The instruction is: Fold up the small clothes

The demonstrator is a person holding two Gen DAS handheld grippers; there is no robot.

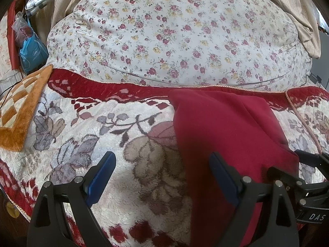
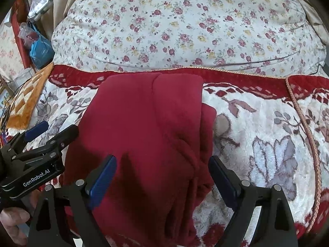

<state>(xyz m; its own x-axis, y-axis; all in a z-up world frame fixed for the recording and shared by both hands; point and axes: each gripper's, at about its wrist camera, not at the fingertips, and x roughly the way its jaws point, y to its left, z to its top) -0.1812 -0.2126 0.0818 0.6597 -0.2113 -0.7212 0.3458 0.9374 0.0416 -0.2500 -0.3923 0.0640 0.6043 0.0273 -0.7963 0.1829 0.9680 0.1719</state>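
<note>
Folded red garment (image 2: 150, 135) lies mid-frame on the flowered blanket (image 2: 257, 123), right gripper (image 2: 162, 177) spread wide over its lower part, left gripper (image 1: 162, 177) likewise apart beside its left edge.

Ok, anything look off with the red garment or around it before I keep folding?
Mostly fine. The red garment lies partly folded on the floral blanket, but a layer sticks out unevenly along its right edge. Both the left gripper and right gripper are open.
</note>
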